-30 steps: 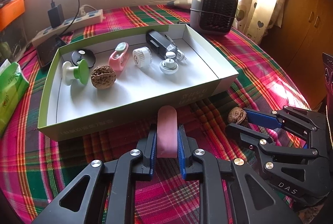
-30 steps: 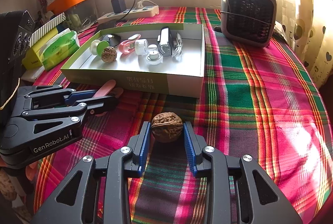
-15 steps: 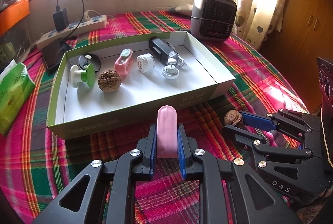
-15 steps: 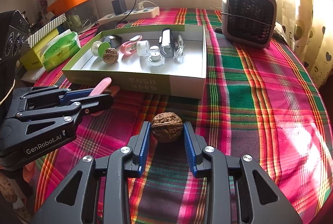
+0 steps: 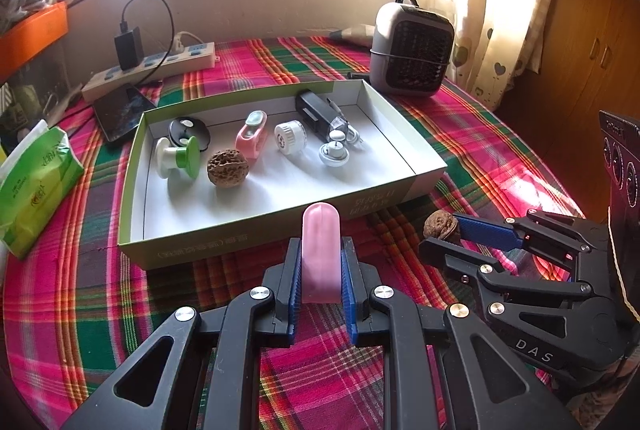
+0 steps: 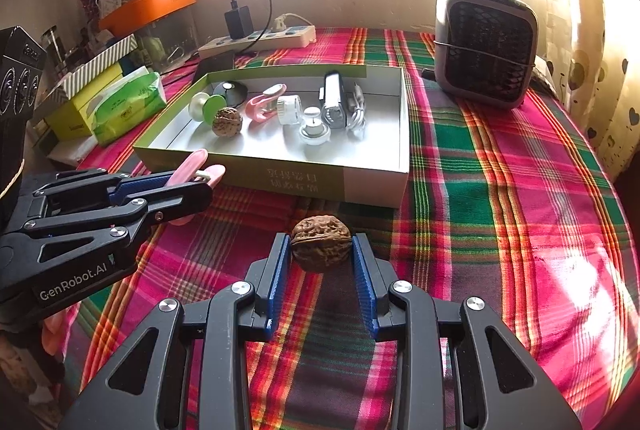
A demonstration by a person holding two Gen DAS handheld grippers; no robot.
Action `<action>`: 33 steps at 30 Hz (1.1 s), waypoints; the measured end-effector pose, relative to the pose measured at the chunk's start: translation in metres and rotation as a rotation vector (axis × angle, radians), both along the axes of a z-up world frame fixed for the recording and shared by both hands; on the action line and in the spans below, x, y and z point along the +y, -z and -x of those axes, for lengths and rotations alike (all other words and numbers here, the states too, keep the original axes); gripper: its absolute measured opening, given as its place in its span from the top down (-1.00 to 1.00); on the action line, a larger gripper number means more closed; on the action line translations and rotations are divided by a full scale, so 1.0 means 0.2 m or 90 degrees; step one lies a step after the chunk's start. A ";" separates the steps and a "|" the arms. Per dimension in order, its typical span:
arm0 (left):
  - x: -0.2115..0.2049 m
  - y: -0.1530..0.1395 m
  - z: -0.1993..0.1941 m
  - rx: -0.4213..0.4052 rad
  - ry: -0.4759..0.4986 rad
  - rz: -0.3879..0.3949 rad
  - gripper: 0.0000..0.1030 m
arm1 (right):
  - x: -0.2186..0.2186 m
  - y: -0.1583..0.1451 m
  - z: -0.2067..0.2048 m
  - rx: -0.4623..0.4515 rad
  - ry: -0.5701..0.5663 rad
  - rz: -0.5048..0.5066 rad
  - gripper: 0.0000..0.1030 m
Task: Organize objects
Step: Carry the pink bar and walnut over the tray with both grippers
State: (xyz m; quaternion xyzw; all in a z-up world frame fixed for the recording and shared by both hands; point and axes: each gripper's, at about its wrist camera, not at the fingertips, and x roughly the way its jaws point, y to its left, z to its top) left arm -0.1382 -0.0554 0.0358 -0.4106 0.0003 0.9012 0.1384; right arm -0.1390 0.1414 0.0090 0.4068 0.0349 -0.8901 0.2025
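My left gripper [image 5: 320, 250] is shut on a pink clip [image 5: 321, 250] and holds it above the plaid cloth, just in front of the green-sided box [image 5: 272, 226]. It also shows in the right wrist view [image 6: 200, 170]. My right gripper [image 6: 321, 246] is shut on a walnut [image 6: 321, 242], held above the cloth to the right of the left gripper; this walnut also shows in the left wrist view [image 5: 440, 226]. Inside the box lie a second walnut [image 5: 227, 172], another pink clip [image 5: 251, 138], a green and white spool [image 5: 178, 158] and several small white and black items.
A grey fan heater [image 5: 412, 54] stands behind the box on the right. A power strip [image 5: 160, 68] with a charger and a dark phone [image 5: 120, 110] lie behind it. A green tissue pack [image 5: 32, 186] lies to the left. The table edge curves at right.
Both grippers have risen and drawn back from the box, each still holding its object. The box looks smaller and farther away in the left wrist view.
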 end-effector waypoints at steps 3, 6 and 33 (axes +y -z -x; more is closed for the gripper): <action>0.00 -0.01 0.00 0.003 -0.002 -0.001 0.69 | -0.01 -0.01 0.00 0.005 -0.001 0.003 0.36; -0.01 -0.02 -0.01 0.006 -0.005 -0.003 0.69 | -0.01 -0.03 0.00 0.011 -0.003 0.007 0.36; -0.09 -0.08 0.11 0.024 -0.040 -0.006 0.69 | -0.07 -0.17 0.16 0.057 -0.017 0.008 0.36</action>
